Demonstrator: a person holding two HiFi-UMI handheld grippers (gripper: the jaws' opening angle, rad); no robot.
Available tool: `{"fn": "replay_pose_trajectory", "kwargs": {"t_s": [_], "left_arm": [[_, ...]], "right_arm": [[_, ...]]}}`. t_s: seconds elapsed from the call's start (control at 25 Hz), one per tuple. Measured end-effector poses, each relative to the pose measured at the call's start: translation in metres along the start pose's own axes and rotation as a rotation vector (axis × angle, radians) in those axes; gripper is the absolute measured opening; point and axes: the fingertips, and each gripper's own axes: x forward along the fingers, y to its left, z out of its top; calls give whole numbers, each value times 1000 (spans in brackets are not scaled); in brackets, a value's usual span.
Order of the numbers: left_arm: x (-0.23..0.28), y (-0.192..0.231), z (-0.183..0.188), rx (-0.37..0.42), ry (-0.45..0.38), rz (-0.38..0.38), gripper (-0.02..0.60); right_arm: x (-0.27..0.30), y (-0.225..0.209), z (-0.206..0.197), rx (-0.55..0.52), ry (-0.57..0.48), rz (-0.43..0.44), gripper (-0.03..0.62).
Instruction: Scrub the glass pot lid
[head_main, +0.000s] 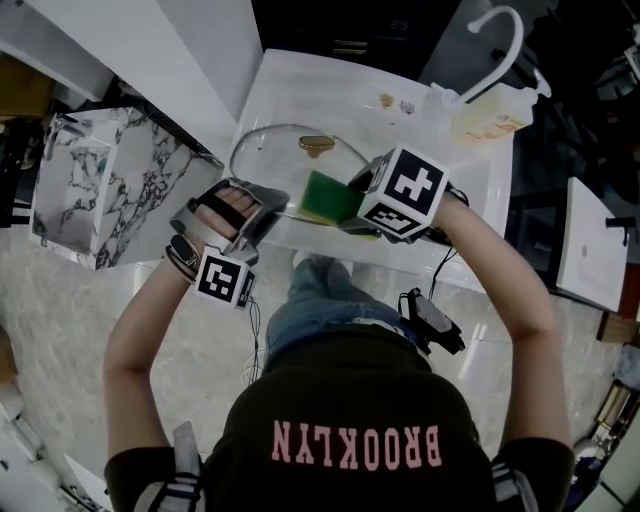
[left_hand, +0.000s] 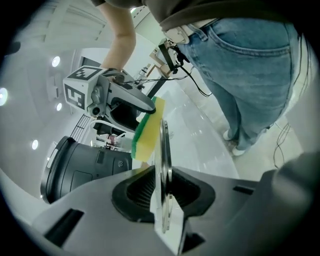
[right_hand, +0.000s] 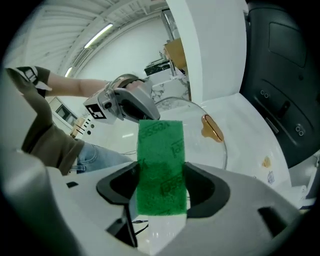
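The round glass pot lid (head_main: 285, 160) with a brown knob (head_main: 316, 145) is held over the white sink (head_main: 470, 185). My left gripper (head_main: 262, 222) is shut on its near rim; in the left gripper view the lid's metal rim (left_hand: 163, 165) runs edge-on between the jaws. My right gripper (head_main: 352, 210) is shut on a green and yellow sponge (head_main: 330, 198), which rests against the lid's near part. The right gripper view shows the sponge's green face (right_hand: 161, 165) between the jaws, with the lid (right_hand: 205, 145) and knob (right_hand: 212, 128) beyond. The sponge's yellow side (left_hand: 145, 134) shows in the left gripper view.
A curved white tap (head_main: 500, 35) and a soap bottle (head_main: 490, 115) stand at the sink's far right. A marble-patterned box (head_main: 95, 185) sits to the left. A white counter (head_main: 150, 50) runs at the back left. A dark appliance (right_hand: 280, 75) stands behind the sink.
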Motion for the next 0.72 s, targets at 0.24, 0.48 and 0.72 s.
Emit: {"fn": "replay_pose_trajectory", "kwargs": {"t_s": [0.24,0.48,0.72], "left_arm": [[0,-11,-1,27,-13,26,78],[1,-27,-3,79,-8,68,80],[2,-35,-13,73,-1,28,87]], "right_arm": [[14,-8,-11,32,5,-6,278],[33,-35,-34,95,10,-5,278],[45,-78,-43,235,-60,60,279]]}}
